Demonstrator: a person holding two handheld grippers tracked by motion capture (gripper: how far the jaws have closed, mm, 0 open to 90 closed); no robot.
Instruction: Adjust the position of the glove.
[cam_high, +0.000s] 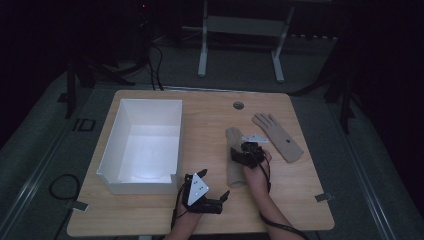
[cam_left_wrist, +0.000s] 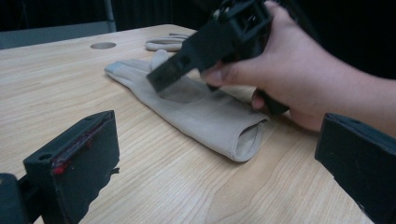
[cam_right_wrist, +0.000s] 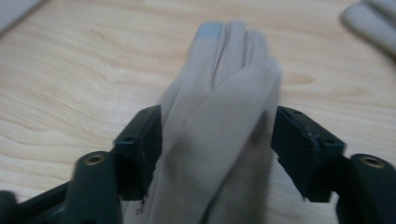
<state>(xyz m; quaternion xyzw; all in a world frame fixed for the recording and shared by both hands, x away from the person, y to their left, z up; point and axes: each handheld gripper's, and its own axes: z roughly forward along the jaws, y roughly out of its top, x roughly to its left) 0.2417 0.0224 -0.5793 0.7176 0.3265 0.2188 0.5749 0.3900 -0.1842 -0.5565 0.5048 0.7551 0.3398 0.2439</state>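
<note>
Overhead, from the high view: wooden table (cam_high: 200, 220); white open box (cam_high: 145, 145) towards its left edge; one beige glove (cam_high: 234, 155) lying lengthwise right of centre; a second glove (cam_high: 278, 136) flat towards the right edge, apart from the first. Right gripper (cam_high: 239, 151) sits over the first glove; left gripper (cam_high: 226, 196) rests near the front edge, jaws apart, nothing between them.

Left gripper view: own jaws wide, bare table between; glove (cam_left_wrist: 196, 114) beyond, cuff open towards the camera; right gripper (cam_left_wrist: 163, 81) lowered onto it.

Right gripper view: jaws straddle the glove (cam_right_wrist: 219, 140), cloth between them; whether the pads press it cannot be told.
</note>
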